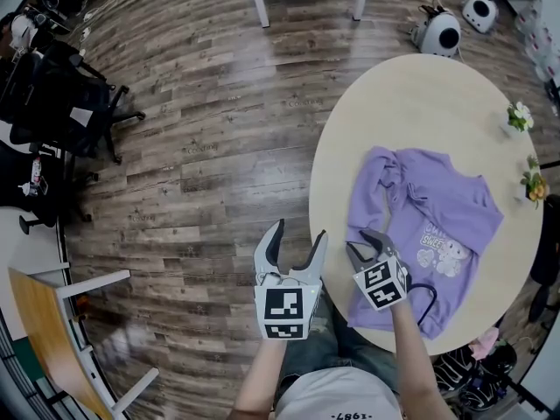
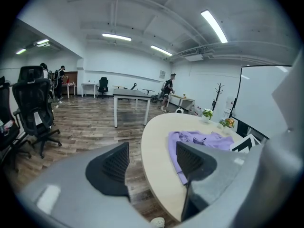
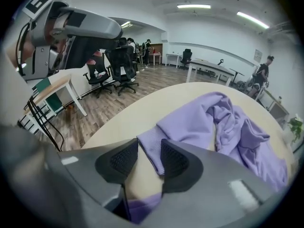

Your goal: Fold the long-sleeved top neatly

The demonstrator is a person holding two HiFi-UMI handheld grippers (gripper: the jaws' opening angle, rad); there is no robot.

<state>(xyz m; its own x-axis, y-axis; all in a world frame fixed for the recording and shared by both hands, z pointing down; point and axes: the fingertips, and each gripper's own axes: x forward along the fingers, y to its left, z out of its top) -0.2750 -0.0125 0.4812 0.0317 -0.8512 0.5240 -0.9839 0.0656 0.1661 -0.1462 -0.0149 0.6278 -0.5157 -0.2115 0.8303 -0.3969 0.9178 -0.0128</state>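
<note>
Both pairs of fingers (image 3: 176,161) gape: right gripper (image 3: 146,148) straddles the cuff (image 3: 151,145) of the purple top (image 1: 429,204) on the round tabletop (image 1: 411,103); left gripper (image 1: 301,232) hangs empty above wood floor (image 1: 219,147).

I see a dark plank floor (image 1: 201,103), a round beige table (image 1: 411,103), black office chairs (image 1: 66,103), and ceiling strip lights (image 2: 116,36).

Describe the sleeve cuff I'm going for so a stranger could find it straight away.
On the round beige table lies a crumpled lilac long-sleeved top. Follow the sleeve nearest the table's edge to its end, between the open jaws of the right hand-held gripper. The ribbed lilac cuff there is ridged, unlike the smooth fabric beside it.
</note>
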